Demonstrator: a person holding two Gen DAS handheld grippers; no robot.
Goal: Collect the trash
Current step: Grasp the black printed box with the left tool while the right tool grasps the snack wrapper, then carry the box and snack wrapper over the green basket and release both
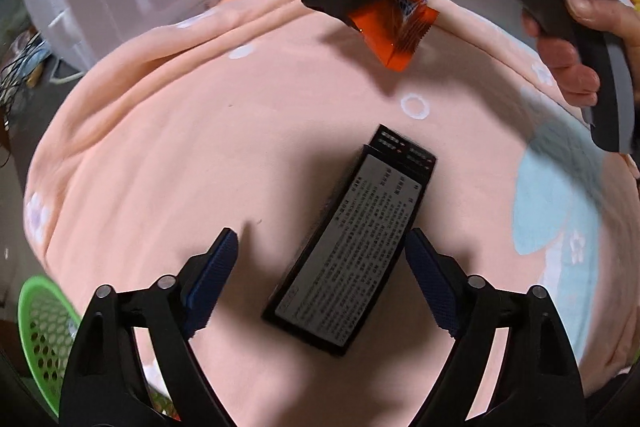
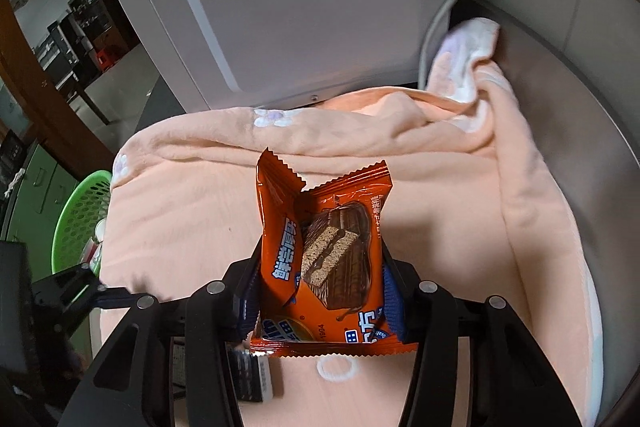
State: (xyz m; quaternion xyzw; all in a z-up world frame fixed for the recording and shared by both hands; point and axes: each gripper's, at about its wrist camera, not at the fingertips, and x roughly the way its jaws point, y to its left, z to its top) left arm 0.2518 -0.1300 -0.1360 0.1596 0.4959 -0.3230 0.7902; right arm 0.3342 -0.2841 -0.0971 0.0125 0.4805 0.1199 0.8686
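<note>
Your right gripper (image 2: 320,291) is clamped on the orange snack wrapper (image 2: 324,251), lifted clear above the peach blanket (image 1: 160,155). The black box (image 1: 348,247) lies flat mid-blanket, between the wide-open fingers of your left gripper (image 1: 322,267), which do not press it. A green basket (image 2: 80,215) sits off the blanket's left edge.
</note>
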